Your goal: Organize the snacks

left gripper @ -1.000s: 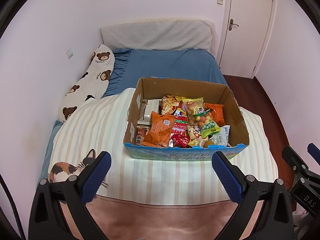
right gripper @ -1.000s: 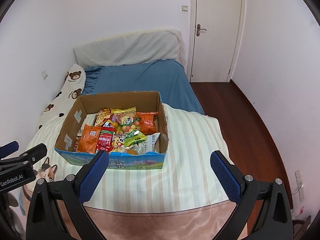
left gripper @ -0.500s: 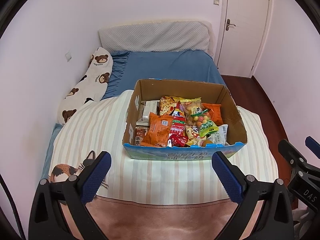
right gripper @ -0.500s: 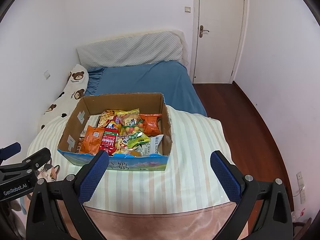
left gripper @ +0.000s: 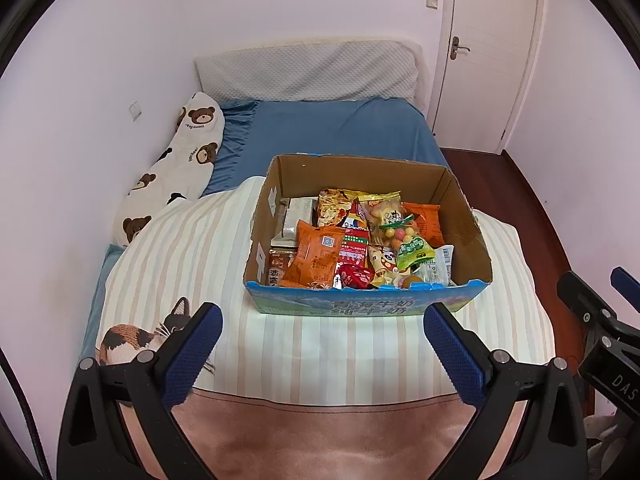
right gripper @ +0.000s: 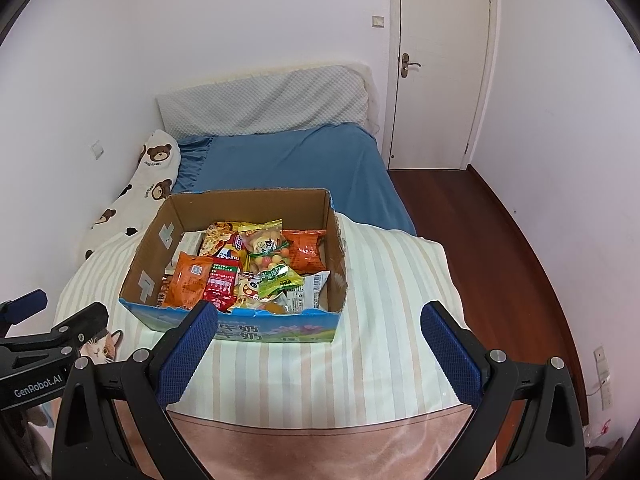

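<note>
Both our claws gape wide, empty, before the snack box.
Our left gripper [left gripper: 320,344] and right gripper [right gripper: 318,342] face the cardboard box [left gripper: 360,176] of snacks [left gripper: 360,244] on the striped blanket [left gripper: 192,248].

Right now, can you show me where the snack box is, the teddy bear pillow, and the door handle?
snack box [left gripper: 368,306]: left wrist view, blue printed front wall.
teddy bear pillow [left gripper: 188,152]: left wrist view, white middle part.
door handle [right gripper: 411,65]: right wrist view, the lever.

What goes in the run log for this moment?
left tool: open, empty | right tool: open, empty | open cardboard snack box: full, untouched, on striped quilt
</note>
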Demonstrator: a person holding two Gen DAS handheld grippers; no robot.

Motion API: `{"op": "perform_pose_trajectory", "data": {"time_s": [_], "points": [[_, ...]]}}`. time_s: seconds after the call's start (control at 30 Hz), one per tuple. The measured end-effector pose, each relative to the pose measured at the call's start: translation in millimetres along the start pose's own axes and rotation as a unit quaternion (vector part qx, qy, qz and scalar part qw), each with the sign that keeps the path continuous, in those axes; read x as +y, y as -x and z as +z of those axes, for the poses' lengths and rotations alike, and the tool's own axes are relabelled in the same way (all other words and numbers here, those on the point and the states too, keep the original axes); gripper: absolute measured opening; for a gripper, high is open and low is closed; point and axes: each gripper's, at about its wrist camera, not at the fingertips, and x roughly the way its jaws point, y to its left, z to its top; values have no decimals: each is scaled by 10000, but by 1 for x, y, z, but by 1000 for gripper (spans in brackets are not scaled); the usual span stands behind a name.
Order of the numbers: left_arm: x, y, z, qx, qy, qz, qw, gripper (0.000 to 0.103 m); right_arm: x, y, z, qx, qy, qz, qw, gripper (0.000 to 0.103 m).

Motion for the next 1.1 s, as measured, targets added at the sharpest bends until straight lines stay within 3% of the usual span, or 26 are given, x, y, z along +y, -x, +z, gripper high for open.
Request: {"op": "perform_pose_trajectory", "data": {"time_s": [1.1], "points": [[-2,11,1,-97,-1,-126,9999,103,-2,6,3,-55,7,130,9999,103]]}}
